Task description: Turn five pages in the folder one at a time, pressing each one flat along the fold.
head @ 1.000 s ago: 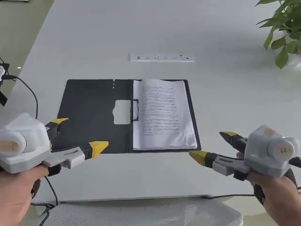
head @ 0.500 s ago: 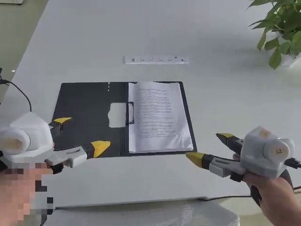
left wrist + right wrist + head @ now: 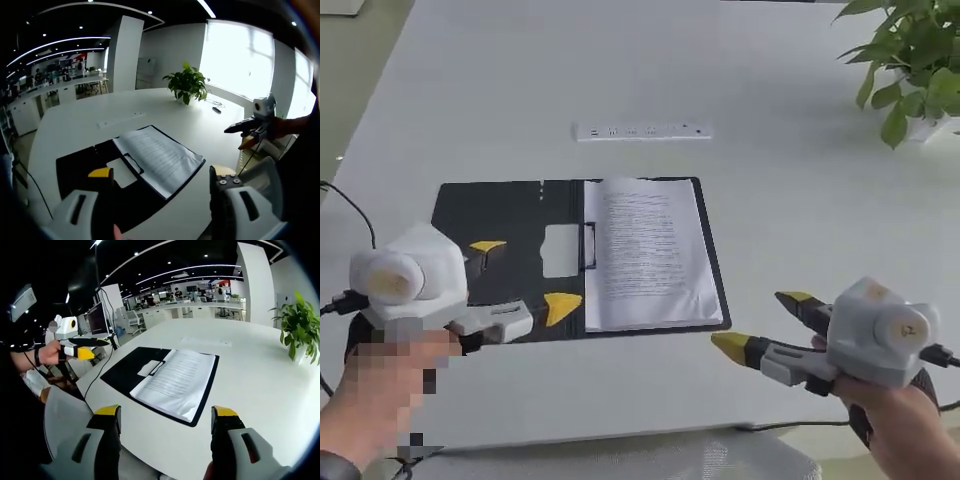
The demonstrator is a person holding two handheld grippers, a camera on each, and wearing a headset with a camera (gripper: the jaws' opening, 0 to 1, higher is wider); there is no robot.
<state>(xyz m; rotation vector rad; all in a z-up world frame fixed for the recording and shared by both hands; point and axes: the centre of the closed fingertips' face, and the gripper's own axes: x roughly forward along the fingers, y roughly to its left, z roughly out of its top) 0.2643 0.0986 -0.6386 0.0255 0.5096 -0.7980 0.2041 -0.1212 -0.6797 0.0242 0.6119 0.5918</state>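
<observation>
Both spread empty, my left gripper (image 3: 523,276) hangs over the folder (image 3: 500,225), my right gripper (image 3: 763,320) by the tabletop (image 3: 770,180) near edge beside the pages (image 3: 645,255), seemingly ready to lift one.

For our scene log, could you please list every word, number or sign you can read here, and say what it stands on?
No text here can be read.
Pages in the folder: printed lines, too small to read.
Power strip: small marks, too blurred to read.
</observation>
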